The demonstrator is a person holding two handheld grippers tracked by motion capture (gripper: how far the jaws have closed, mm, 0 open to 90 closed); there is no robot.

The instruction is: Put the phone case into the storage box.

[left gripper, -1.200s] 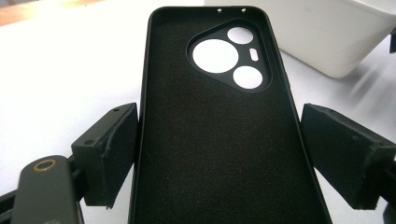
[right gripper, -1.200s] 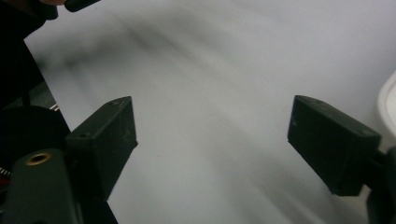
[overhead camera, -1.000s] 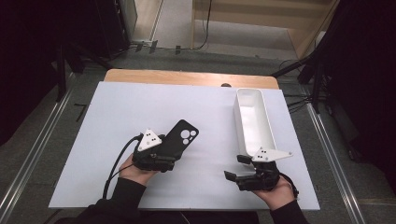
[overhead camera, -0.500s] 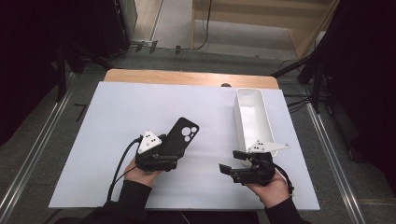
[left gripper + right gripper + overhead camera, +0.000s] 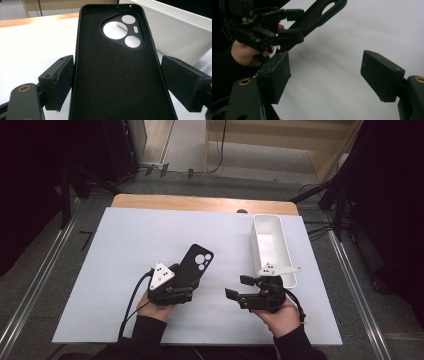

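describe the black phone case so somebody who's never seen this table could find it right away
On the white table, look left of the long white bin. The phone case lies between the jaws of the left tool. It is flat and black, with round camera cutouts at its far end.

Black left claw (image 5: 181, 281), right claw (image 5: 239, 287); white three-cornered top plates; black cables; brass screw rings; dark sleeves.

The right gripper (image 5: 325, 77) holds its jaws wide apart over the white table (image 5: 332, 100), facing the left gripper (image 5: 289, 25) gripping a black phone case (image 5: 322, 11).
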